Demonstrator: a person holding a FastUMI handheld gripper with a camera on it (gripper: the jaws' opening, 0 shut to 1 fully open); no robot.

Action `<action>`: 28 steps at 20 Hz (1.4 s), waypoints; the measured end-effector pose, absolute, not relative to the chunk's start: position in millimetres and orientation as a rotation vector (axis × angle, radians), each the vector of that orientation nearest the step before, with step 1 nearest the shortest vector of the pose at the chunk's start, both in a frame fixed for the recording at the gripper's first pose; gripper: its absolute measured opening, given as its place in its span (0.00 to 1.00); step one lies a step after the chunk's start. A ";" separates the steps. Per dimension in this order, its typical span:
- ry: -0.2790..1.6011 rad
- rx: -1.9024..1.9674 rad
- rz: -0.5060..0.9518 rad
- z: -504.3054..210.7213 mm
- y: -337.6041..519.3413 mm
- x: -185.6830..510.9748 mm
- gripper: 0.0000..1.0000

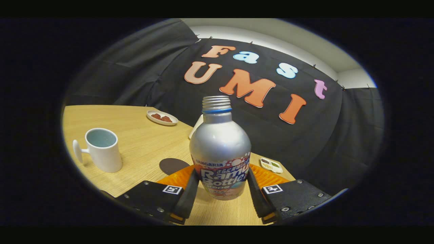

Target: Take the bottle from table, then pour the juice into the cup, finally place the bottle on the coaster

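Silver bottle [219,149]; white cup [102,149]

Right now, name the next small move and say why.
Probably lift the bottle straight up: the gripper has a finger on each side of its label, seemingly shut on it, the cap is off, and the cup waits to the left.

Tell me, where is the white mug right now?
In the gripper view, the white mug stands upright on the wooden table, left of the silver bottle that the gripper is shut on.
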State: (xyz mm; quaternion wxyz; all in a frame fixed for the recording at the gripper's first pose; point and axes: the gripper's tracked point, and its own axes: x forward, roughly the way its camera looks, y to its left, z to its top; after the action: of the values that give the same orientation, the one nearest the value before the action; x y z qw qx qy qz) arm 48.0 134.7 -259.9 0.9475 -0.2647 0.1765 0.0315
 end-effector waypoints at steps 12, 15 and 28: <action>0.344 -0.784 0.138 -279.5 173.9 52.6 0.72; 0.318 -0.861 0.140 -280.8 180.2 52.6 0.72; 0.136 -1.260 0.174 -264.0 205.9 62.1 0.71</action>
State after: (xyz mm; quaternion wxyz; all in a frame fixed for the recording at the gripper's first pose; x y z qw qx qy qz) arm 62.1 205.9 -264.0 0.8022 -0.5881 0.0633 0.0812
